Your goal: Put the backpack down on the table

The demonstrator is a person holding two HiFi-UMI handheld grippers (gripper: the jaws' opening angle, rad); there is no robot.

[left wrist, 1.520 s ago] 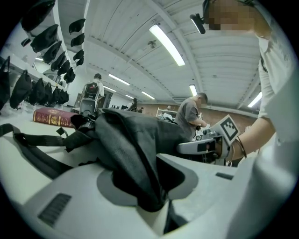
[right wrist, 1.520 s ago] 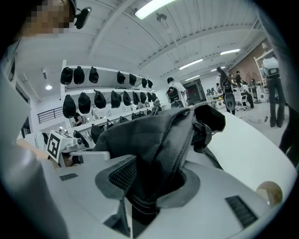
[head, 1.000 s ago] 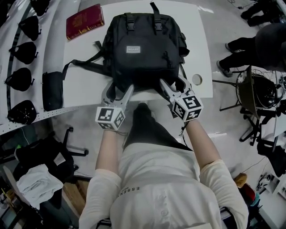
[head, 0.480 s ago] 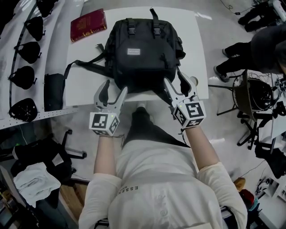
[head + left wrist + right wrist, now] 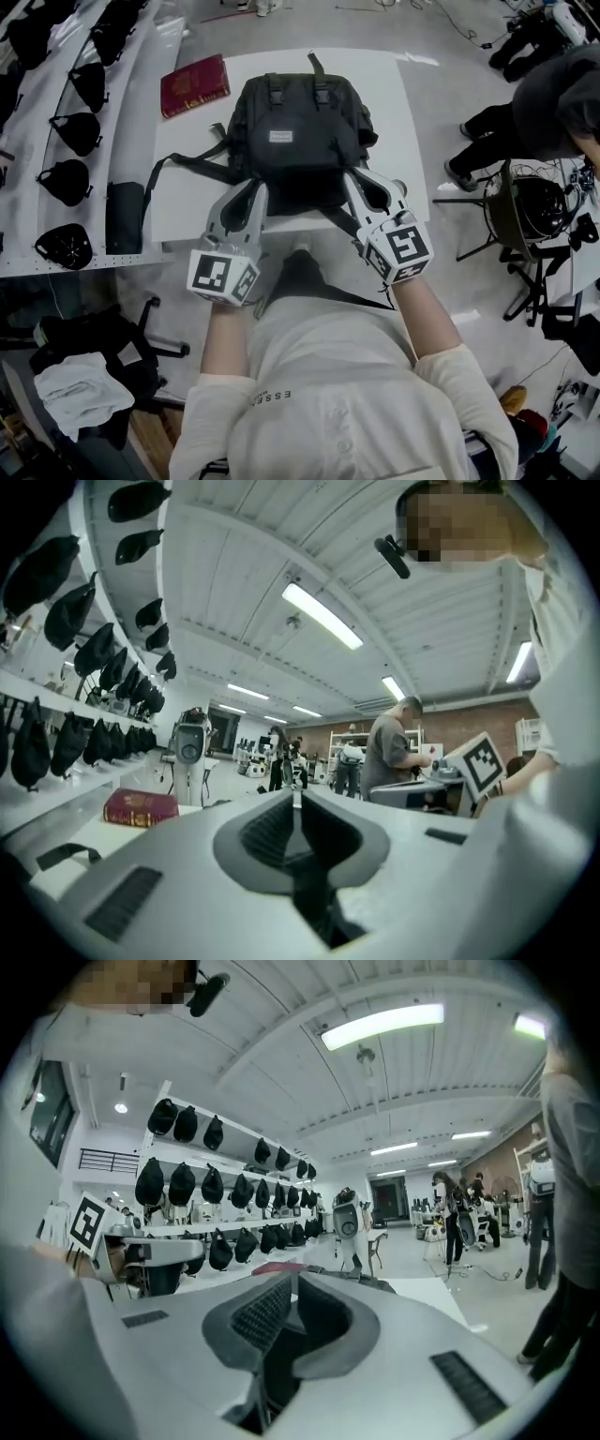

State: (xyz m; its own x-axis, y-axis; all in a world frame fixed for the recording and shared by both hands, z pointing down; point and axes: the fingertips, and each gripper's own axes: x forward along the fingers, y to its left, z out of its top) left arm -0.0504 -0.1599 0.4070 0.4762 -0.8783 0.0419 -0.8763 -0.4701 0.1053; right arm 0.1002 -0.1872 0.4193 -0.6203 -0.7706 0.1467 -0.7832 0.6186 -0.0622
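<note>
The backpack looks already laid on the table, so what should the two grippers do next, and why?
Probably just draw both back. The backpack lies flat on the table, and the left gripper and right gripper have just closed their jaws with nothing between them.

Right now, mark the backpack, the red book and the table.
backpack (image 5: pixel 309 164), head view, front panel below the label.
book (image 5: pixel 195 84), head view, middle of the red cover.
table (image 5: pixel 190 208), head view, bare top left of the backpack.

White table (image 5: pixel 187 211) — black backpack (image 5: pixel 300 141), red book (image 5: pixel 194 84) on it.
</note>
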